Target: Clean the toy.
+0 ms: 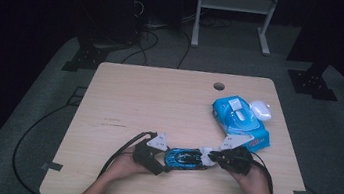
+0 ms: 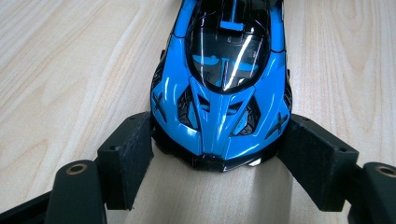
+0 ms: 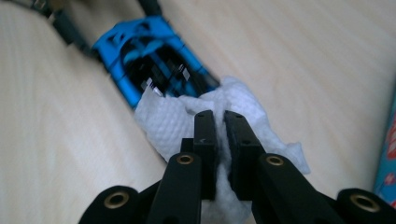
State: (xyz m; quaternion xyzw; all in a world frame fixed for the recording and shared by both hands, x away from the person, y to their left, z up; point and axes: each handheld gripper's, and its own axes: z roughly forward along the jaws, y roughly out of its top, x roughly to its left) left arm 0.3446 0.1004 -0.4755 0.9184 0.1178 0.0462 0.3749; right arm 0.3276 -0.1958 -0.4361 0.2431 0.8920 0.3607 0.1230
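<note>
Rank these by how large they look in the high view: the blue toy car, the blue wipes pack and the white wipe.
1. blue wipes pack
2. blue toy car
3. white wipe, partly hidden by the right gripper, so its full size is unsure.

Far half of table: bare pale wooden tabletop [image 1: 160, 95], open passage.
Back right corner: blue plastic wipes pack [image 1: 240, 121] with a white oval case [image 1: 261, 110] touching it, blocks that side.
Front centre: blue toy sports car [image 1: 183, 158] between both grippers, no gap.
Front left: bare wood, black cable [image 1: 120, 150] trailing across.
Cable hole [image 1: 218, 86]: far edge, nothing near.
</note>
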